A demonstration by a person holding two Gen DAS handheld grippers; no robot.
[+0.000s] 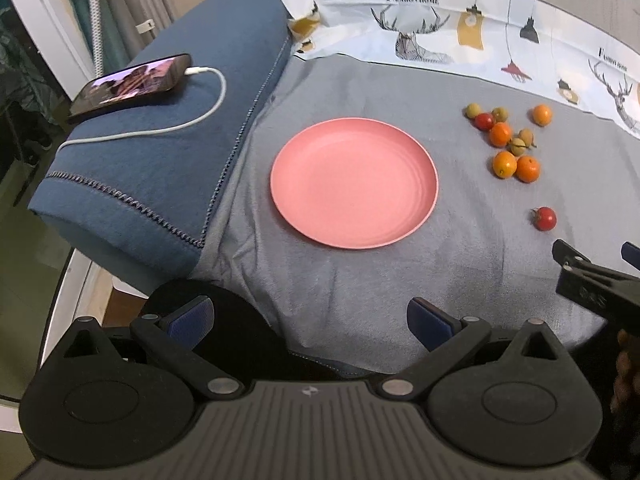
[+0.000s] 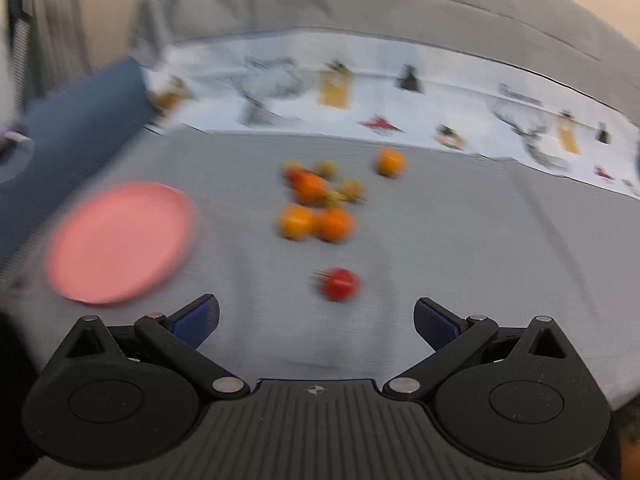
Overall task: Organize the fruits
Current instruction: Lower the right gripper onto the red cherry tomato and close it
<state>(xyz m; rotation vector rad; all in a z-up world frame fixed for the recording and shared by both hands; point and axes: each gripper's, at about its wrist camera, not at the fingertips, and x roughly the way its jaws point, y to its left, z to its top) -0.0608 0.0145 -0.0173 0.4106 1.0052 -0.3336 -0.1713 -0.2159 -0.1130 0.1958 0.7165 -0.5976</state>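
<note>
An empty pink plate (image 1: pixel 354 182) lies on the grey cloth; it shows blurred in the right wrist view (image 2: pixel 120 242). To its right lie several small fruits: oranges (image 1: pixel 505 164), a red tomato in the cluster (image 1: pixel 485 121), greenish-brown fruits (image 1: pixel 473 110), and a lone red tomato (image 1: pixel 545 218) nearest me, also in the right wrist view (image 2: pixel 340 284). My left gripper (image 1: pixel 310 320) is open and empty, short of the plate. My right gripper (image 2: pixel 316 320) is open and empty, just short of the lone tomato; it shows at the right edge of the left wrist view (image 1: pixel 596 254).
A blue cushion (image 1: pixel 160 152) stands left of the plate with a phone (image 1: pixel 130 82) and white charging cable (image 1: pixel 192 120) on it. A white deer-print sheet (image 1: pixel 440 28) lies behind the fruits. The bed edge drops off at the lower left.
</note>
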